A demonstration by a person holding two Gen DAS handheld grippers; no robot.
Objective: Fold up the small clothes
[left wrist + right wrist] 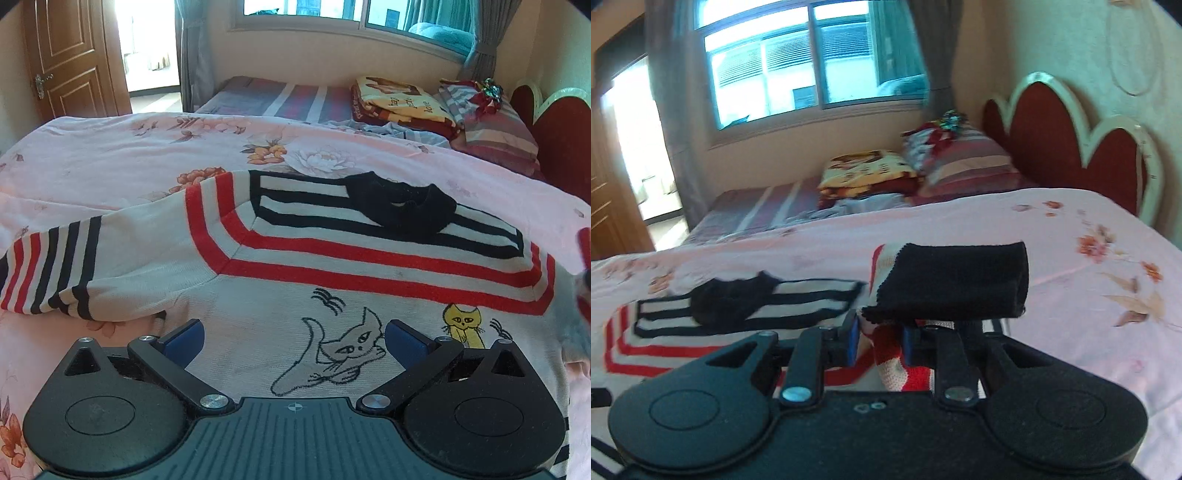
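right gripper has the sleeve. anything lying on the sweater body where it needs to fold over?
Nothing visible. The right gripper is shut on the sleeve; the sweater chest lies flat and bare. The left gripper hangs open over the hem, off to the side.

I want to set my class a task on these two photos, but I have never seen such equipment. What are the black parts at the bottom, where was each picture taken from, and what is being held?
Each picture comes from a camera on a hand-held gripper, looking along its two fingers. The left gripper hovers open over a small sweater lying on a pink bedspread. The right gripper has closed its fingers on the sweater's sleeve, lifting its black cuff. A person is folding it.
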